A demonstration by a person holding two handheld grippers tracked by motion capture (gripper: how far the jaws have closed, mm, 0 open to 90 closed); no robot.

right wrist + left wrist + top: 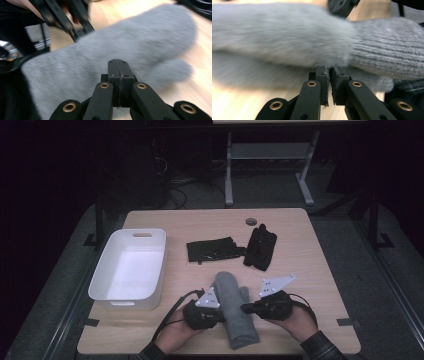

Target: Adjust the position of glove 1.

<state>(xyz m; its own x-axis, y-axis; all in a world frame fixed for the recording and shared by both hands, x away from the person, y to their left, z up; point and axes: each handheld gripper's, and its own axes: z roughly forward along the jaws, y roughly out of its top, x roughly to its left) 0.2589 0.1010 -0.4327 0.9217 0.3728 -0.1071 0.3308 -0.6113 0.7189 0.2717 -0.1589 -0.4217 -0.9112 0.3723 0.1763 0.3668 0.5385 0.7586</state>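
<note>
1. Lying lengthwise on the near-middle of the light wooden table (310, 270) is a grey knitted woollen mitten (235, 312), rounded tip toward the far side, ribbed cuff toward the person, thumb sticking out on its right edge.
2. Left gripper (212, 316) sits against the mitten's left edge, about mid-length. In the left gripper view its two black jaws stand with only a thin slit between the pads, tips right at the fuzzy edge of the mitten (287, 35); a few fibres sit at the tips, but no real fold of cloth is between them. Jaws nearly clenched, gripping nothing that I can make out.
3. Right gripper (248, 308) comes in from the mitten's right side, tips at the thumb region. In the right gripper view the jaws are pressed fully together, pad against pad, over the mitten (120, 40), with nothing pinched between them.
4. Each gripper is held in one of the person's hands; a grey three-cornered plate tops each, and black cables trail off toward the near edge.
5. Farther back on the table, well apart from the mitten: a flat black glove (215, 250) lying sideways, and just beside it on the right a second black glove (260, 248), fingers pointing away.
6. Left part of the table: a white rectangular plastic bin (111, 265) with handle slots.
7. Small round grey grommet (251, 221) near the far edge.
</note>
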